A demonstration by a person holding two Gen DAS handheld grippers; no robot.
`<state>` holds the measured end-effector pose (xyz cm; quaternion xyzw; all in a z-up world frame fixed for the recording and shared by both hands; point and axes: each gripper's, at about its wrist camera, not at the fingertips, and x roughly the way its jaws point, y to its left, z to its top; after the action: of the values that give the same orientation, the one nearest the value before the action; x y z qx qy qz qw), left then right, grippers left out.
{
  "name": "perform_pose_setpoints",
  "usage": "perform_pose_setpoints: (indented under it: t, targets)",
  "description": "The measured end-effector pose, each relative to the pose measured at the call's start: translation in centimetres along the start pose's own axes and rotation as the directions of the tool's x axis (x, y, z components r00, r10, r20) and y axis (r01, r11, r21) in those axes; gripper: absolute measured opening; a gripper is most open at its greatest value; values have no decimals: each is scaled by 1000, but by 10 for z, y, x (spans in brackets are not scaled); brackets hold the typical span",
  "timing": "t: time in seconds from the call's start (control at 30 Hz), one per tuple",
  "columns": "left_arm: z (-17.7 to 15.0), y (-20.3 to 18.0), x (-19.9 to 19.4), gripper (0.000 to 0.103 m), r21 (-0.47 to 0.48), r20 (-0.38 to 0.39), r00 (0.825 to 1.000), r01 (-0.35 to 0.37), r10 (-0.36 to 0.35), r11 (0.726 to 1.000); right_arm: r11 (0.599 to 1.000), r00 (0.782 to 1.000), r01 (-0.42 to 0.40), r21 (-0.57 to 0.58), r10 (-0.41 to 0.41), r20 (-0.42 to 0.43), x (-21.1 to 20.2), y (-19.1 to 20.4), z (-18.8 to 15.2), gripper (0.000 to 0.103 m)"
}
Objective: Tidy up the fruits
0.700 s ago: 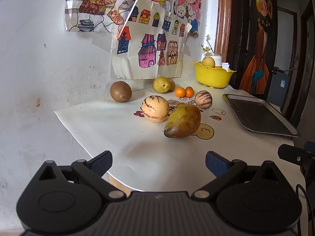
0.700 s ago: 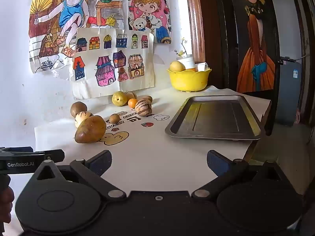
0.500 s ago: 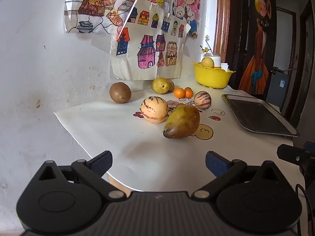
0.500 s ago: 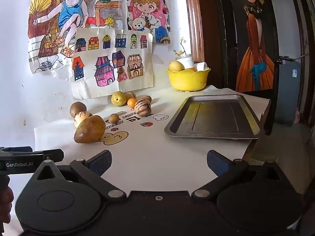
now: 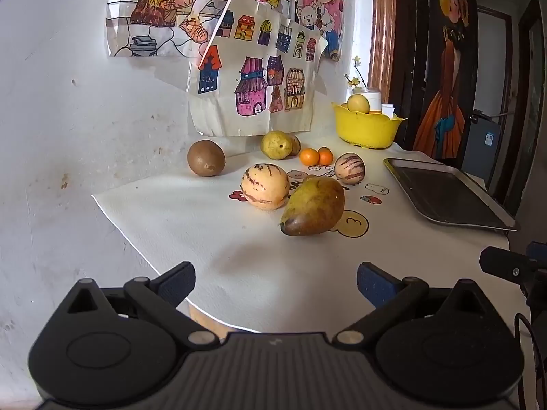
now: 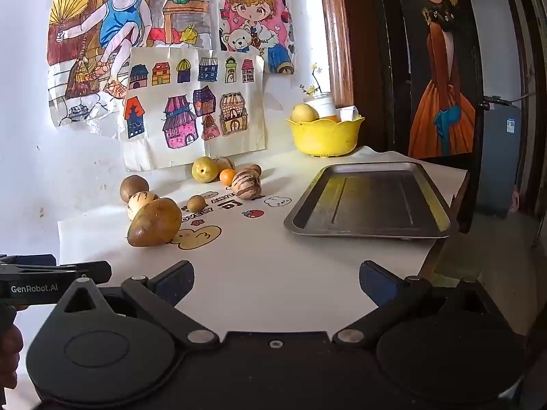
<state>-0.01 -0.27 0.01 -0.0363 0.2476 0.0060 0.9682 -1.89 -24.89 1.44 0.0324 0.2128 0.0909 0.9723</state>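
Opening step, nothing picked yet: left claw (image 5: pixel 275 282) and right claw (image 6: pixel 276 282) both spread wide, empty, hovering at desk (image 5: pixel 212 239) edge. Fruits loose on desk, mango (image 5: pixel 312 206) nearest; tray (image 6: pixel 369 201) bare. Next: reach forward, close on mango.

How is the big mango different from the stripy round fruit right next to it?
The mango is long with a pointed tip, while the stripy fruit is round like a ball. The mango is greenish-yellow turning brown at its tip; the stripy fruit is pale orange with dark streaks. The mango looks bigger and lies on its side nearer the camera. Both rest on the white table cover, untouched.
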Motion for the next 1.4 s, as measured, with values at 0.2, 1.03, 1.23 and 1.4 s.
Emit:
perform_pose_setpoints:
  t: [0.2,1.03,1.23,1.4]
  targets:
    - [-1,0,0,103,1,0,1000,-2,2,1000,1000,1000,-3,0,3,-4,-3,-1,0,103]
    - [-5,0,2,103,-3,-14,1000,-2,1,1000,1000,1000,-1,0,1,-12,-2,1,-3,103]
    - [-5,0,2,103,-2,-15,1000,-2,2,1000,1000,1000,-2,0,2,-14,-2,1,-4,103]
    - [-5,0,2,103,-3,-14,1000,-3,3,1000,1000,1000,-2,0,2,-16,-2,3,-4,103]
